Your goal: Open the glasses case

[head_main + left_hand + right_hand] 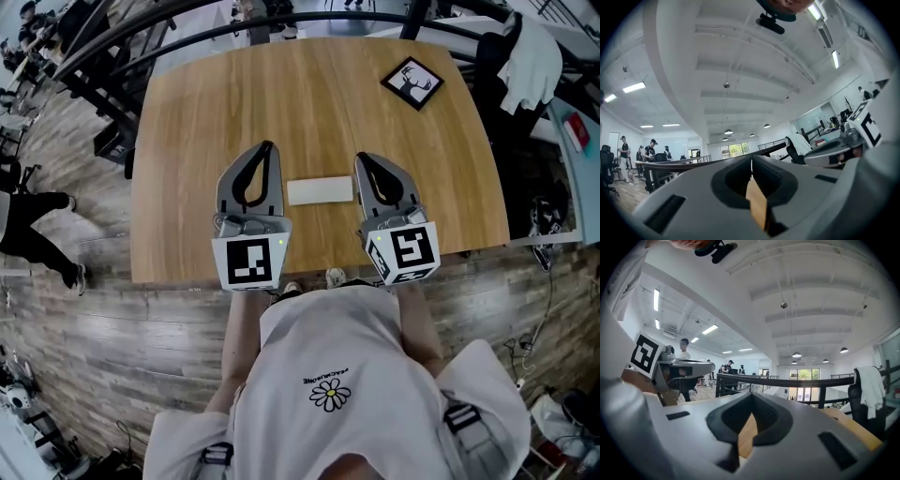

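Note:
The glasses case (320, 190) is a flat white oblong lying closed on the wooden table (309, 103), seen only in the head view. My left gripper (269, 148) is just left of it, and my right gripper (360, 157) is just right of it. Both point away from me, with the case between their bodies. Neither touches the case. In the left gripper view the left gripper (751, 163) has its jaws meeting at the tip with nothing held. The right gripper (751, 394) is likewise shut and empty in its own view.
A black-framed deer picture (412, 82) lies at the table's far right corner. A chair draped with a white garment (527, 52) stands off the right side. A black railing (187, 33) runs behind the table. People stand on the floor at far left (37, 234).

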`<state>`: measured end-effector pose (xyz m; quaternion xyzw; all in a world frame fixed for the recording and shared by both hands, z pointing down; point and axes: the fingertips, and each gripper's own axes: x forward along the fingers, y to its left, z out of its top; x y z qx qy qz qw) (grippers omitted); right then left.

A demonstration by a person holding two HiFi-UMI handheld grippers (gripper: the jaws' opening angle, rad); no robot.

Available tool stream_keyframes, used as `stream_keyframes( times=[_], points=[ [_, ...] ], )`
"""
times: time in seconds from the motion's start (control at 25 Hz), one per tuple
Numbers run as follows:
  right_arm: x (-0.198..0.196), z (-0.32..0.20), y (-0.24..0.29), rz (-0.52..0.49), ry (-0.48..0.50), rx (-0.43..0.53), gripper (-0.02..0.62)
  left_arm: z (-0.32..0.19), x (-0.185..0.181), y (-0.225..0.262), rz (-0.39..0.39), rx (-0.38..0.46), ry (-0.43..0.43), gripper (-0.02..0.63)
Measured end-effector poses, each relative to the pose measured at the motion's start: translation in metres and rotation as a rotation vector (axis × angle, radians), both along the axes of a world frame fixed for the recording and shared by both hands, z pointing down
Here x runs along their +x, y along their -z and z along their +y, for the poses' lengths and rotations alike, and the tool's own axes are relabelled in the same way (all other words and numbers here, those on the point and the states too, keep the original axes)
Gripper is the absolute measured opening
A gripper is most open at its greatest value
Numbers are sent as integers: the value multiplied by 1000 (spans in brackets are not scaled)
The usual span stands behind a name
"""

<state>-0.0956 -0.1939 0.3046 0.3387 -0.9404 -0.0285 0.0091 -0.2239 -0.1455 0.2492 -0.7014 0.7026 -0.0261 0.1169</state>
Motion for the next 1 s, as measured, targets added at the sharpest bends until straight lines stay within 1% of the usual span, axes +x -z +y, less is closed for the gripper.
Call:
stream_keyframes(
  times=[0.08,0.16,0.2,0.28,0.36,0.48,0.6,0.72,0.84,1.0],
  points=[
    [5,-5,-6,10,-1,-14,6,-8,10,-4,-50,-23,-39,18],
    [11,-9,-13,21,1,-30,6,-18,20,-15,-92,-71,-91,32],
    [14,-12,-17,27,1,-40,6,-23,25,-23,-109,-106,-119,48],
    [22,-15,-26,36,-5,-58,6,-33,39,-45,-148,-185,-186,104],
    [31,-18,-34,38,-14,-77,6,-41,56,-73,-212,-272,-264,157],
    [40,-22,-43,42,-17,-96,6,-48,81,-120,-365,-405,-376,216],
    [46,-25,-53,73,-9,-93,6,-50,103,-162,-547,-507,-472,240],
    [52,-28,-67,113,7,-102,6,-48,121,-203,-675,-614,-572,277],
    [53,-27,-88,165,47,-116,7,-44,128,-240,-754,-724,-643,288],
    [47,-19,-124,253,140,-140,7,-40,129,-279,-805,-857,-693,288]
  ],
)
